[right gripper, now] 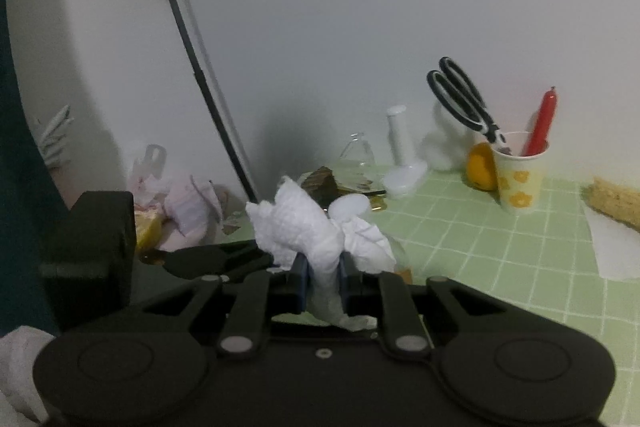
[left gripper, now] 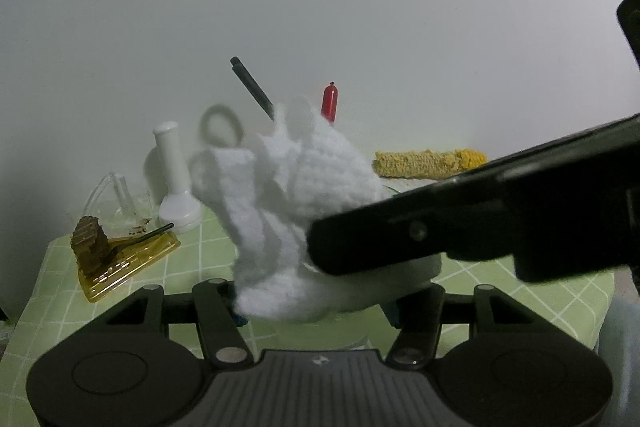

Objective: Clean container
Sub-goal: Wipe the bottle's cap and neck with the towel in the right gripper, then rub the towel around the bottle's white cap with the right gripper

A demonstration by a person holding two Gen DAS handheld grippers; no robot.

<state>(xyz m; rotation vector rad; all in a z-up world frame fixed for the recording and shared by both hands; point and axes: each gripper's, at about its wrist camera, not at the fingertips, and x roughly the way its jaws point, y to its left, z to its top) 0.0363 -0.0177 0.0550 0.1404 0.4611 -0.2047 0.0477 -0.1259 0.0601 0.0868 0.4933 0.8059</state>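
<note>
The right gripper (right gripper: 323, 279) was clenched on a crumpled white tissue (right gripper: 308, 227), whose wad stood above its blue pads. In the left wrist view the tissue (left gripper: 288, 195) hung over a pale container (left gripper: 404, 277), which sat between the left gripper's (left gripper: 316, 307) fingers; whether they pressed it could not be told. On the green checked desk (right gripper: 480, 247) stood a flowered paper cup (right gripper: 520, 179) with scissors (right gripper: 464, 99), a corn cob (left gripper: 428, 163) and a cake slice (left gripper: 90, 239). No writing was legible anywhere.
</note>
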